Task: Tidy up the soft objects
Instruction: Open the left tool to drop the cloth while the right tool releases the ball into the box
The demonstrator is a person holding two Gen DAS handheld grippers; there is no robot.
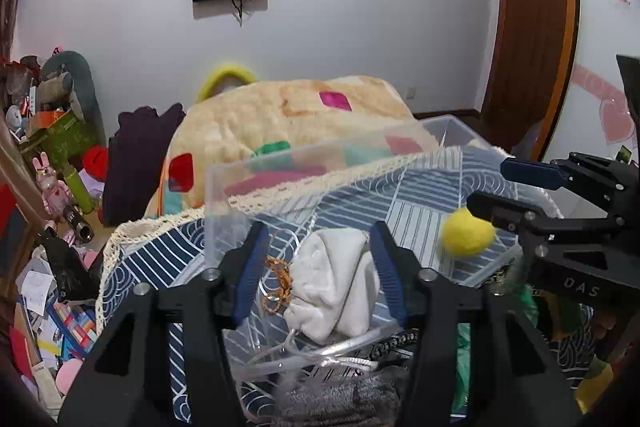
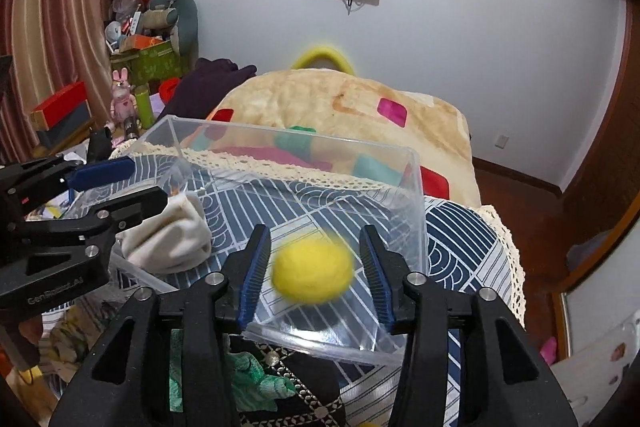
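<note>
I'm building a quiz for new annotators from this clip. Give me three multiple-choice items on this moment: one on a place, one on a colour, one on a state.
1. Where is the white cloth pouch?
A. On the beige blanket
B. Inside the clear plastic box
C. On the floor

2. What colour is the fuzzy ball?
A. Yellow
B. Red
C. Green

3. How does the right gripper stand with the ball?
A. Shut tight on it
B. Open, with the ball loose between its fingers
C. Far from it, outside the box

Answers:
1. B: the pouch lies within the walls of the clear plastic box, in front of the left gripper.
2. A: both views show it bright yellow.
3. B: gaps show on both sides of the blurred ball, over the box.
</note>
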